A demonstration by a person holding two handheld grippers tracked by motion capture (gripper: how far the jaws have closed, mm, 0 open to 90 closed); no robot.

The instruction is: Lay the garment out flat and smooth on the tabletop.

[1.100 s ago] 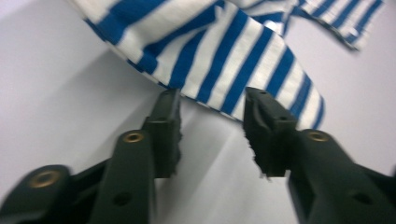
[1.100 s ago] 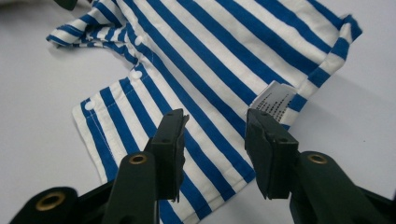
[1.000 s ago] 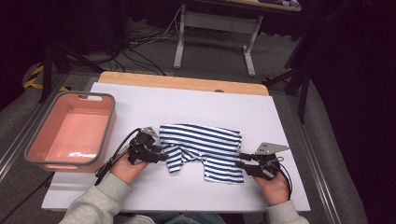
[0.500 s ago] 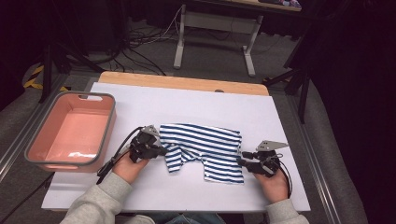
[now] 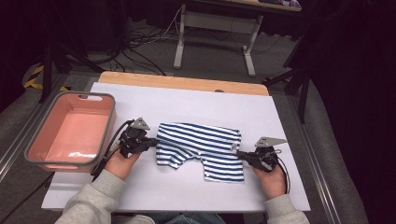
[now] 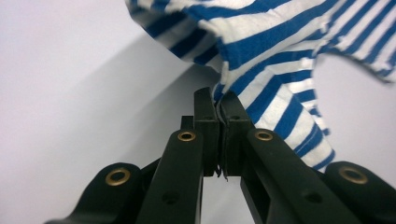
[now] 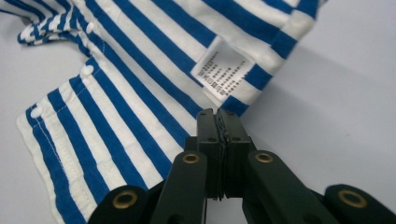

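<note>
A blue-and-white striped garment (image 5: 201,149) lies spread near the middle of a white table (image 5: 280,121), with a pink bin (image 5: 70,133) standing well apart to its left and a strip of bare wood (image 5: 182,83) showing along the table's far edge behind it. Beyond the table, a metal stand (image 5: 212,35) and loose cables (image 5: 140,44) sit on the dark floor; nothing lies between the garment and the bin.

The person's forearms, in grey sleeves (image 5: 93,203), come in from the near edge on either side of the garment. The left gripper (image 5: 152,140) points across at the garment's left edge, the right gripper (image 5: 240,154) at its right edge, both held low and roughly level. Each gripper's jaws have just been closing and now pinch the cloth.

The left gripper view shows the striped fabric lifted off the table and caught between the jaws. The right gripper view shows a white care label (image 7: 222,72) and small snap buttons (image 7: 86,70) beside the pinched hem.
</note>
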